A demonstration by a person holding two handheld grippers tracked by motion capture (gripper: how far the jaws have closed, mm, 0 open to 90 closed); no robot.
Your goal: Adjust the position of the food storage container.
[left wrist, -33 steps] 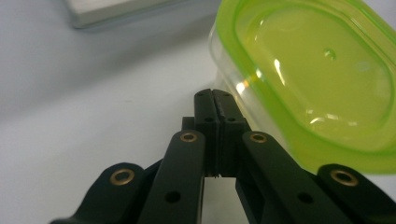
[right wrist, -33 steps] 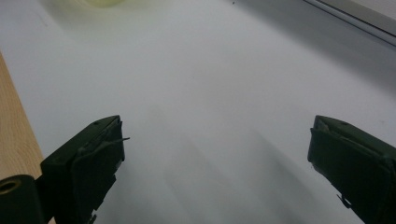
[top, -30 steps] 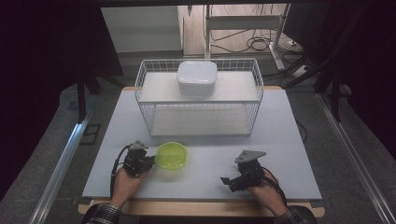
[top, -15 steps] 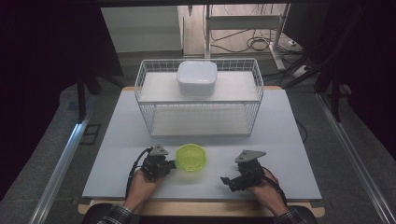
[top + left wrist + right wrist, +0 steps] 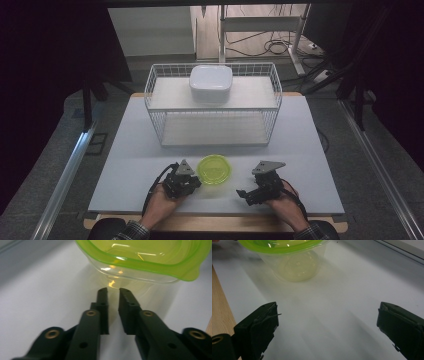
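Green bowl sits near the front edge, a hand-held gripper on either side.

The white tabletop [image 5: 125, 165] lies bare between the wire basket [image 5: 212, 107] and the lime bowl [image 5: 214, 169]. The left hand-held gripper [image 5: 113, 293], released, its jaws just opening a narrow gap, stands just short of the bowl's wall. The right hand-held gripper [image 5: 327, 322] gapes wide, well apart.

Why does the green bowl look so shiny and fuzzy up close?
In the left gripper view, the green bowl catches bright white glints of light on its rim and looks soft, out of focus. In the right gripper view it casts a pale smeary shadow on the table. In the high view, the surroundings are very dark.
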